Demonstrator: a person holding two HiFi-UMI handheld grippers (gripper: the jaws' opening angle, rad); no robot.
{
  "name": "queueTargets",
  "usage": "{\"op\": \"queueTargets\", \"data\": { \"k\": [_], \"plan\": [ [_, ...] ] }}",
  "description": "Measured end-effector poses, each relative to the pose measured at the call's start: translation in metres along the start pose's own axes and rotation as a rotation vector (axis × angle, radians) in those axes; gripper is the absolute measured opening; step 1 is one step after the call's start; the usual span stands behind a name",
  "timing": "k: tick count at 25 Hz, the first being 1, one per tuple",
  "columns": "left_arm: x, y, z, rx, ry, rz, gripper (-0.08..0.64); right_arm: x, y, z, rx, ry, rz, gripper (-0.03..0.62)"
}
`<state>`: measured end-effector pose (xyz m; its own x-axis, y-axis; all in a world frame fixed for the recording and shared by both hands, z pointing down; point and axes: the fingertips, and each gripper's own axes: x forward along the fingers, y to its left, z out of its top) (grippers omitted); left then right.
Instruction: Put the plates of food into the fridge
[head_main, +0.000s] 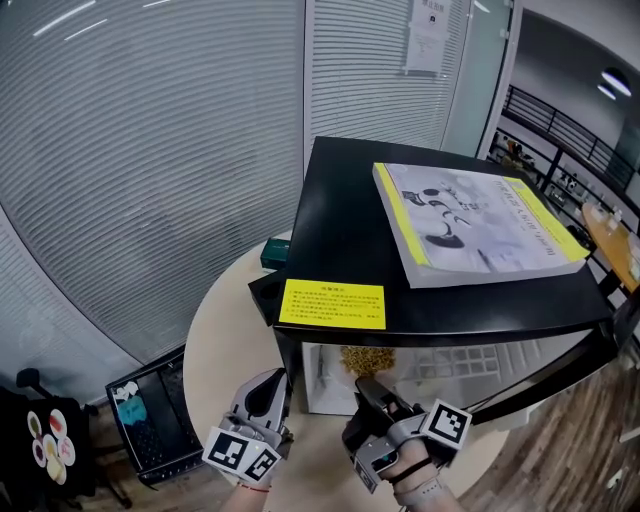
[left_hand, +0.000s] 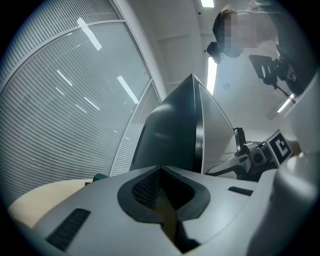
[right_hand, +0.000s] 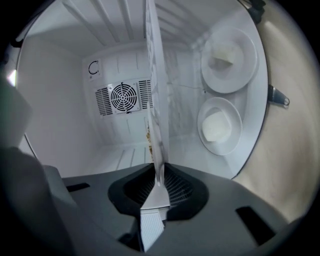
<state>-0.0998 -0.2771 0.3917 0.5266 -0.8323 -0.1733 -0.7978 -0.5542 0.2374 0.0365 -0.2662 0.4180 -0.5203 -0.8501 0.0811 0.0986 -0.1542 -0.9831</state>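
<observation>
A black mini fridge (head_main: 340, 220) stands on a round table with its white inside (head_main: 450, 365) open toward me. My right gripper (head_main: 372, 392) reaches into it, shut on the rim of a white plate (right_hand: 156, 100) that shows edge-on, with brownish food (right_hand: 148, 135) on it. The jaws (right_hand: 159, 182) clamp the plate's near edge. Two more white plates with pale food (right_hand: 229, 60) (right_hand: 220, 126) lie inside the fridge beside it. My left gripper (head_main: 268, 390) hovers left of the fridge front, shut on nothing (left_hand: 162, 200).
The fridge door (head_main: 560, 370) hangs open at the right. A big yellow-edged book (head_main: 480, 225) lies on the fridge top. A green box (head_main: 273, 252) sits on the beige table (head_main: 225, 340) behind the fridge. A black crate (head_main: 150, 415) stands on the floor at left.
</observation>
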Motion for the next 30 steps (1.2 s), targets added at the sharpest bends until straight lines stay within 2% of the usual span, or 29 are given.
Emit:
{"op": "queueTargets", "data": {
  "k": [3, 5, 17, 22, 25, 28, 30],
  "plan": [
    [-0.003, -0.001, -0.001, -0.001, 0.005, -0.002, 0.006, -0.002, -0.002, -0.003, -0.029, 0.009, 0.006, 0.114],
    [-0.007, -0.001, -0.001, -0.001, 0.007, 0.000, 0.006, -0.003, -0.002, -0.007, -0.045, 0.020, 0.025, 0.138],
    [-0.035, -0.014, 0.002, -0.002, 0.020, -0.036, 0.006, -0.031, 0.008, -0.041, -0.224, 0.034, 0.078, 0.150],
    [-0.046, -0.027, 0.002, 0.002, 0.026, -0.077, 0.006, -0.056, 0.007, -0.053, -0.427, 0.028, 0.081, 0.149],
    [-0.054, -0.041, 0.004, -0.001, 0.028, -0.098, 0.006, -0.079, 0.006, -0.055, -0.566, 0.009, 0.045, 0.130],
    [-0.061, -0.057, 0.009, 0.008, 0.023, -0.117, 0.006, -0.100, 0.007, -0.046, -0.844, -0.019, -0.034, 0.055],
    [-0.065, -0.068, 0.011, 0.011, 0.018, -0.121, 0.006, -0.114, 0.013, -0.040, -0.996, -0.046, -0.069, 0.012]
  ]
}}
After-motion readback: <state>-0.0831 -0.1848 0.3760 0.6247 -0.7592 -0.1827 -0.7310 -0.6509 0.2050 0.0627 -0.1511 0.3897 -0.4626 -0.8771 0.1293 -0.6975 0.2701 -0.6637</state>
